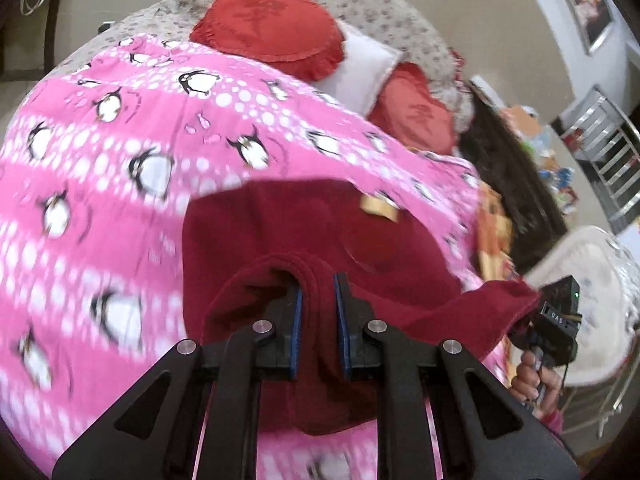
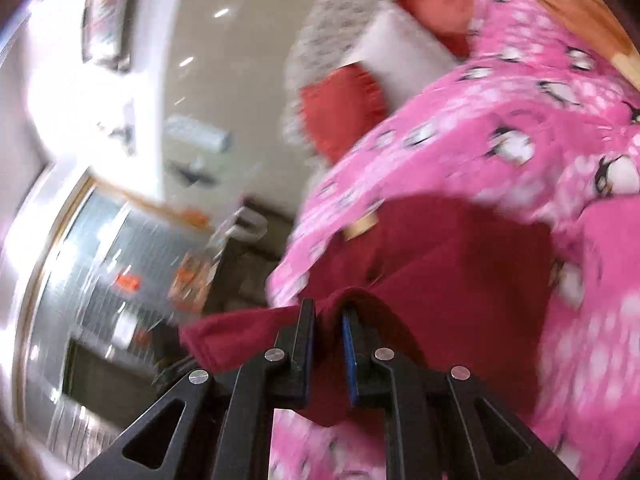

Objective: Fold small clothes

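Note:
A dark red garment [image 1: 320, 232] with a tan label [image 1: 380, 206] hangs lifted above the pink penguin-print bedspread [image 1: 100, 152]. My left gripper [image 1: 319, 292] is shut on a hemmed edge of the garment, the cloth bunched between its blue pads. At the right of the left wrist view the other gripper [image 1: 558, 320], held by a hand [image 1: 532, 376], pinches the garment's far corner. In the right wrist view my right gripper [image 2: 328, 312] is shut on the red garment [image 2: 440, 248], which stretches out over the bedspread [image 2: 540, 120]. The picture is blurred by motion.
Two red heart-shaped cushions [image 1: 272, 20] and a white pillow [image 1: 364, 68] lie at the head of the bed. A dark bedside surface with colourful clutter [image 1: 520, 184], a metal rack [image 1: 608, 152] and a white chair [image 1: 592, 292] stand to the right.

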Motion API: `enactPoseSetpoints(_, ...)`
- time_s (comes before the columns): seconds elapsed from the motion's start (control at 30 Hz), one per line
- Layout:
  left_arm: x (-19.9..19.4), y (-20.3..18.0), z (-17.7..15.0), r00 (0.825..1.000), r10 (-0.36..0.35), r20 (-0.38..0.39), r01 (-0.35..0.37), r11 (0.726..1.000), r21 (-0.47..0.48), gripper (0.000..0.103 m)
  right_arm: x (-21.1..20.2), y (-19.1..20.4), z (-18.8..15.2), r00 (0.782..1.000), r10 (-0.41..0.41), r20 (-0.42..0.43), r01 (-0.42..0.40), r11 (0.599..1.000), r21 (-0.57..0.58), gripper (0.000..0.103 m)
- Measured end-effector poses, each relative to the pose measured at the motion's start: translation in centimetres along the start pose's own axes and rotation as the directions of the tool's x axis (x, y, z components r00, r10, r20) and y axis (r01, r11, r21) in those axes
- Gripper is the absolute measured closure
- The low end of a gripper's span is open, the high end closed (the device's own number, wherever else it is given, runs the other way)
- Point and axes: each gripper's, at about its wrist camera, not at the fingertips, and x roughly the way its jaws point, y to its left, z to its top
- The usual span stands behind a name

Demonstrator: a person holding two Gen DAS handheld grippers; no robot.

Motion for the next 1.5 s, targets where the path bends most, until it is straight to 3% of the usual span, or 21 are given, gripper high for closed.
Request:
enactPoseSetpoints(0.07,2.5,0.9,1.8,0.999,0.015,-0.033,-0.015,1.0,-0.004,0.088,2.1,-1.6,1.5,0.995,-0.097,-0.035,0.098,0.995,0.02,0.085)
enactPoseSetpoints(0.13,3.6,1.7,2.8,0.999,-0.009,-0.047,0.009,1.0,-0.011,0.079,2.4,-1.5,2.4,0.99,-0.138,-0.03,0.138,0.99,-0.01,0.061)
enactPoseSetpoints(0.2,3.5,2.4,3.3,0.999,-0.036,-0.035,0.036,0.999,-0.014,0.055,1.3,-0.8,2.6,0.991,-0.13,0.018,0.131,0.99,-0.05,0.048)
enactPoseSetpoints(0.23,3.1,2.4,3.5,1.0,-0.019,-0.009,0.019,1.0,-0.013,0.033,0.6,-0.7,2.6,0.99,-0.135,0.036,0.137,0.988,-0.064,0.042)
enactPoseSetpoints(0.27,2.2,2.7,3.5,0.999,-0.002,0.033,0.003,1.0,-0.024,0.027,0.0,-0.6,2.4,0.988,-0.146,0.051,0.149,0.986,-0.072,0.042)
enactPoseSetpoints(0.3,1.4,3.0,3.5,0.998,-0.004,0.068,0.007,0.999,-0.041,0.027,-0.5,-0.5,2.2,0.987,-0.152,0.051,0.156,0.985,-0.078,0.042)
enactPoseSetpoints(0.4,0.2,3.6,3.2,0.997,-0.02,0.068,0.024,0.998,-0.066,0.026,-0.3,0.1,1.5,0.989,-0.148,-0.004,0.146,0.979,-0.14,0.042)
enactPoseSetpoints(0.5,0.2,3.0,1.9,0.995,0.076,0.067,-0.076,0.997,-0.006,0.026,1.8,2.1,0.2,0.979,-0.201,-0.035,0.183,0.941,-0.285,0.045)
enactPoseSetpoints(0.57,1.5,2.5,0.8,0.988,0.152,0.029,-0.153,0.987,0.047,0.026,4.3,2.4,0.0,0.95,-0.31,-0.042,0.276,0.894,-0.353,0.051)
enactPoseSetpoints(0.6,2.7,2.5,0.2,0.981,0.194,-0.006,-0.193,0.979,0.06,0.026,5.7,2.2,0.1,0.919,-0.394,-0.026,0.355,0.855,-0.378,0.051)
enactPoseSetpoints(0.67,4.7,2.9,-1.0,0.976,0.206,-0.074,-0.203,0.978,0.046,0.026,7.6,1.7,0.4,0.863,-0.505,0.023,0.466,0.777,-0.424,0.052)
enactPoseSetpoints(0.7,5.2,3.1,-1.5,0.975,0.201,-0.097,-0.199,0.98,0.031,0.026,7.8,1.6,0.5,0.851,-0.526,0.018,0.483,0.766,-0.424,0.052)
enactPoseSetpoints(0.73,5.3,3.3,-2.1,0.975,0.19,-0.11,-0.19,0.982,0.011,0.026,7.3,1.5,0.6,0.859,-0.512,-0.003,0.468,0.787,-0.402,0.052)
enactPoseSetpoints(0.87,3.6,3.3,-4.3,0.983,0.165,-0.085,-0.164,0.986,0.016,0.026,1.8,2.2,-1.3,0.933,-0.358,-0.015,0.333,0.882,-0.334,0.051)
enactPoseSetpoints(0.97,2.4,3.7,-6.0,0.984,0.156,-0.092,-0.155,0.988,0.016,0.026,-1.4,2.0,-5.0,0.954,-0.29,-0.075,0.25,0.91,-0.33,0.051)
enactPoseSetpoints(1.1,0.9,4.6,-8.4,0.988,0.127,-0.092,-0.132,0.99,-0.048,0.026,-0.8,1.3,-8.4,0.949,-0.279,-0.146,0.215,0.913,-0.347,0.051)
enactPoseSetpoints(1.17,0.8,5.0,-9.3,0.987,0.127,-0.102,-0.134,0.989,-0.068,0.026,0.7,0.6,-9.3,0.934,-0.32,-0.159,0.243,0.895,-0.374,0.058)
enactPoseSetpoints(1.23,0.7,5.0,-10.0,0.986,0.125,-0.115,-0.135,0.987,-0.085,0.026,2.1,0.0,-9.5,0.921,-0.349,-0.173,0.262,0.883,-0.39,0.093)
enactPoseSetpoints(1.33,-0.4,4.6,-10.5,0.985,0.131,-0.108,-0.139,0.988,-0.072,0.026,1.4,0.3,-9.0,0.93,-0.333,-0.154,0.257,0.891,-0.375,0.098)
enactPoseSetpoints(1.43,-1.4,4.2,-11.1,0.986,0.142,-0.086,-0.146,0.989,-0.039,0.026,-2.1,1.3,-8.7,0.946,-0.316,-0.072,0.267,0.886,-0.38,0.098)
enactPoseSetpoints(1.5,-1.3,4.1,-11.7,0.987,0.135,-0.092,-0.138,0.99,-0.026,0.026,-2.1,-0.1,-8.6,0.936,-0.34,-0.088,0.291,0.892,-0.347,0.098)
